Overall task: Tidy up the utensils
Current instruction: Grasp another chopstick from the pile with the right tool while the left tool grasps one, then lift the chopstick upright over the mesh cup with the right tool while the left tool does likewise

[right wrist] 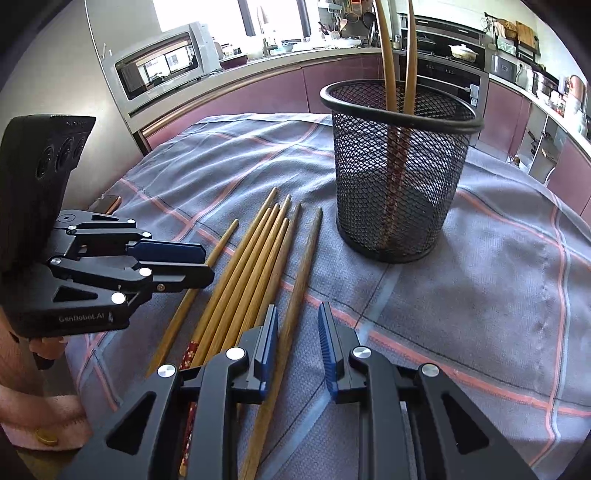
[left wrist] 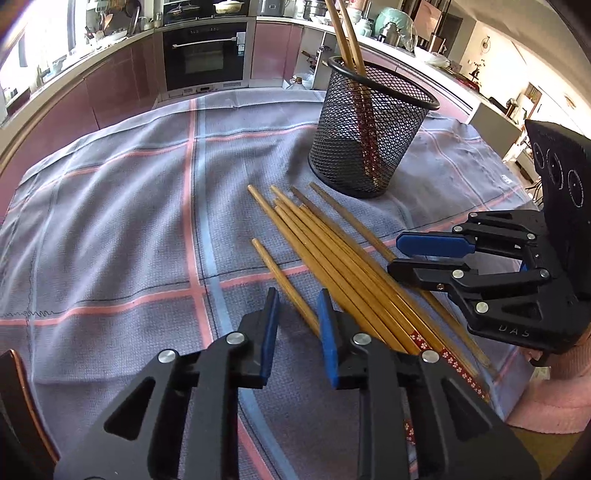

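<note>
Several wooden chopsticks point(left wrist: 332, 251) lie side by side on the checked cloth, also in the right wrist view point(right wrist: 255, 254). A black mesh cup point(left wrist: 369, 129) stands upright behind them with two chopsticks point(left wrist: 345, 33) in it; it shows in the right wrist view too point(right wrist: 399, 170). My left gripper point(left wrist: 297, 317) is open and empty, over the left edge of the pile. My right gripper point(right wrist: 297, 332) is open and empty, over the rightmost chopstick. Each gripper shows in the other's view, left point(right wrist: 205, 264) and right point(left wrist: 397, 254).
The grey cloth with pink and blue lines point(left wrist: 129, 221) covers the table. A pink sleeve point(left wrist: 554, 387) is at the right table edge. Kitchen cabinets and an oven point(left wrist: 205, 55) stand behind. A microwave point(right wrist: 159, 70) is at the back left.
</note>
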